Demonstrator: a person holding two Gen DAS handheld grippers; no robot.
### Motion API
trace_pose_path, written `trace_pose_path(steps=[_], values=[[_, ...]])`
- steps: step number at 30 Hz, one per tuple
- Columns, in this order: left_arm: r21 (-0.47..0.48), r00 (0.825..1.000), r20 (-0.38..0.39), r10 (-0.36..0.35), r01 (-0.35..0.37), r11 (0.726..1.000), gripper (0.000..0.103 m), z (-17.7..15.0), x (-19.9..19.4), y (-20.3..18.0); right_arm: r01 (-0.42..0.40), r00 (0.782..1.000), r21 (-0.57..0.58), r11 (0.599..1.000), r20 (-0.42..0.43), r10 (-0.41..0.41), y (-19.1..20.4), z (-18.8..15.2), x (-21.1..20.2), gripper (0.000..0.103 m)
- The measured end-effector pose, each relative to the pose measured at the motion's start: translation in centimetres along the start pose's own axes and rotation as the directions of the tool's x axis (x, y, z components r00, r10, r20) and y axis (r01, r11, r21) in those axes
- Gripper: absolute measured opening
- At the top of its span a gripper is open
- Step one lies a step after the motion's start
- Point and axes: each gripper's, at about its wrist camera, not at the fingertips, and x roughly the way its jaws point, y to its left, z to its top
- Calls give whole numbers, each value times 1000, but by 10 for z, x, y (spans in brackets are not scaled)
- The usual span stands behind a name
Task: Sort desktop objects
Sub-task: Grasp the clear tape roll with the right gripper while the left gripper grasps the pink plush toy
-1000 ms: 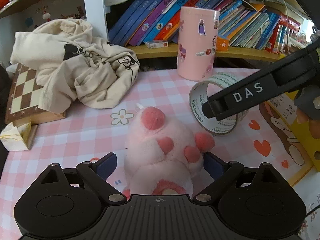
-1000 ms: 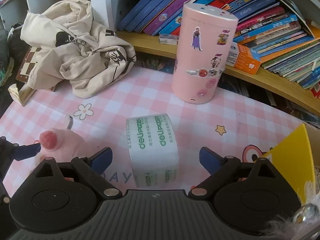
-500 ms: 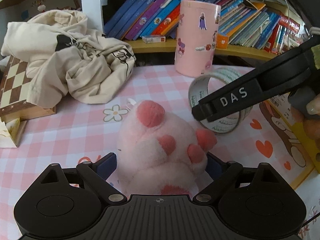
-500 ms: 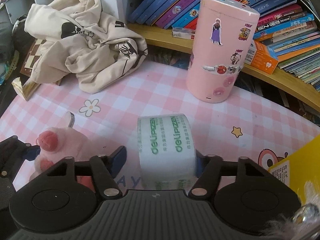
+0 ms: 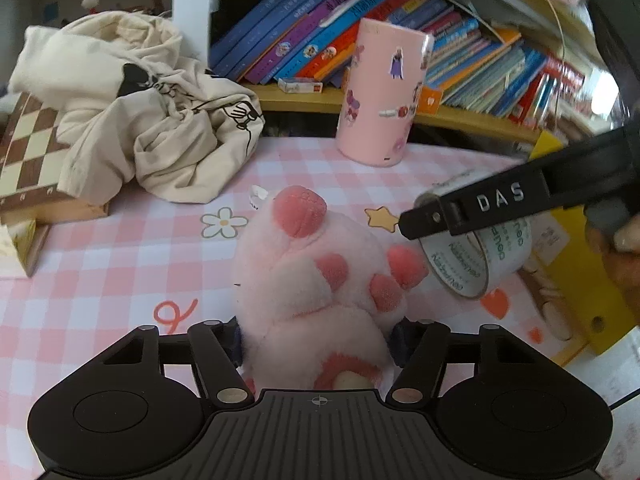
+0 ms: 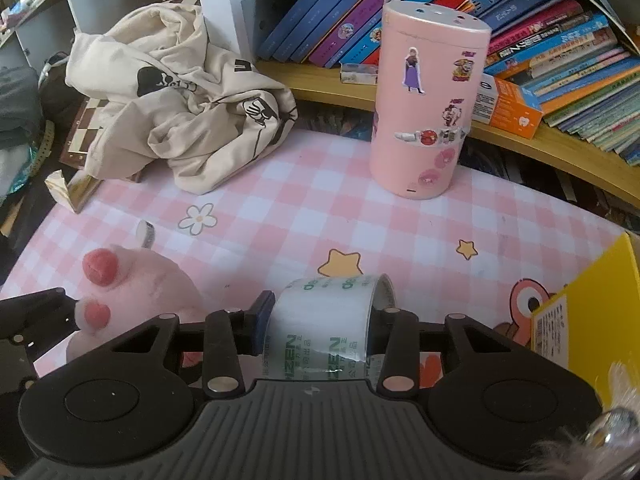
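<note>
1. Plush paw (image 5: 316, 280), pink with darker toe pads, sits between the jaws of the left tongs (image 5: 316, 336); the jaws are closing and the blue pads press into its fur on both sides. Its toes point away from the tongs.
2. Beyond and left of the left tongs: a chessboard (image 5: 24, 160) with a crumpled cream garment (image 5: 152, 120) partly on it, both at the edge of the pink checked tabletop (image 5: 100, 260).
3. Straight ahead of both tongs, well apart: a pink sticker-covered cylinder (image 6: 424, 104), upright, in front of a wooden shelf (image 6: 560, 148) carrying leaning books (image 6: 560, 48).
4. Tape roll (image 6: 328, 320), clear with green lettering, lies between the jaws of the right tongs (image 6: 320, 328); the jaws are closing and the pads meet its two flat sides. In the left wrist view the roll appears lifted and tilted, just beside the paw's toes.
5. Right of the right tongs: a yellow box (image 6: 592, 304), near but apart.
6. A person's hand (image 5: 616, 248) grasps the right tongs at the far right of the left wrist view.
</note>
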Motion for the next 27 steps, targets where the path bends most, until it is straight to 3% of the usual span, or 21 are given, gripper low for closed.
trace_pose_path(steps=[10, 27], values=[[-6, 997, 72, -13, 14, 1000, 62, -4, -44, -9, -26, 999, 27, 999, 43, 25, 7, -15, -40, 39], [-9, 988, 150, -27, 29, 1000, 63, -25, -112, -22, -38, 998, 51, 998, 47, 35, 17, -75, -103, 39]])
